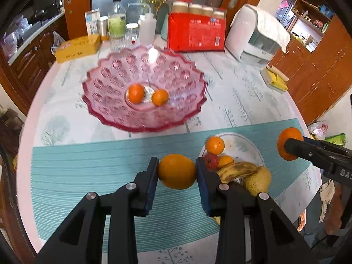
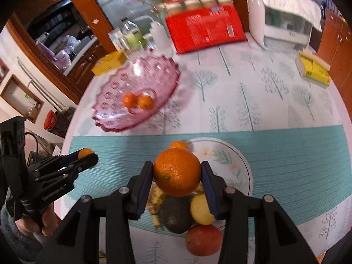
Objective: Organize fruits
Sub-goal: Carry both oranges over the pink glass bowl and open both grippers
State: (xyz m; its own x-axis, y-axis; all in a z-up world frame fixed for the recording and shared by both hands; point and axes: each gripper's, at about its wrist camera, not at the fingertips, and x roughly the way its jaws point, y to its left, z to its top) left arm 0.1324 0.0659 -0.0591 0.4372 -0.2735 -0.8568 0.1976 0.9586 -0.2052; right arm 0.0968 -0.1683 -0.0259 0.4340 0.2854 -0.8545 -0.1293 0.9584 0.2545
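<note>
My left gripper (image 1: 177,171) is shut on an orange (image 1: 177,171) and holds it above the teal placemat (image 1: 88,171). My right gripper (image 2: 177,172) is shut on a larger orange (image 2: 177,171) above the white floral plate (image 2: 231,160); it also shows in the left wrist view (image 1: 290,144). The plate (image 1: 246,145) holds a small orange (image 1: 214,145), a red fruit (image 1: 211,160), a spotted banana (image 1: 237,171) and a yellow fruit (image 1: 259,180). In the right wrist view an avocado (image 2: 176,215), a lemon (image 2: 201,210) and a red apple (image 2: 203,239) lie below. The pink glass bowl (image 1: 105,74) holds two small oranges (image 1: 136,93).
At the table's far side stand a red package (image 1: 195,33) with jars, bottles (image 1: 116,22), a yellow box (image 1: 77,48), a white appliance (image 1: 248,35) and a yellow carton (image 1: 274,79). Wooden cabinets (image 1: 319,70) stand at the right. The left gripper shows at the left in the right wrist view (image 2: 88,160).
</note>
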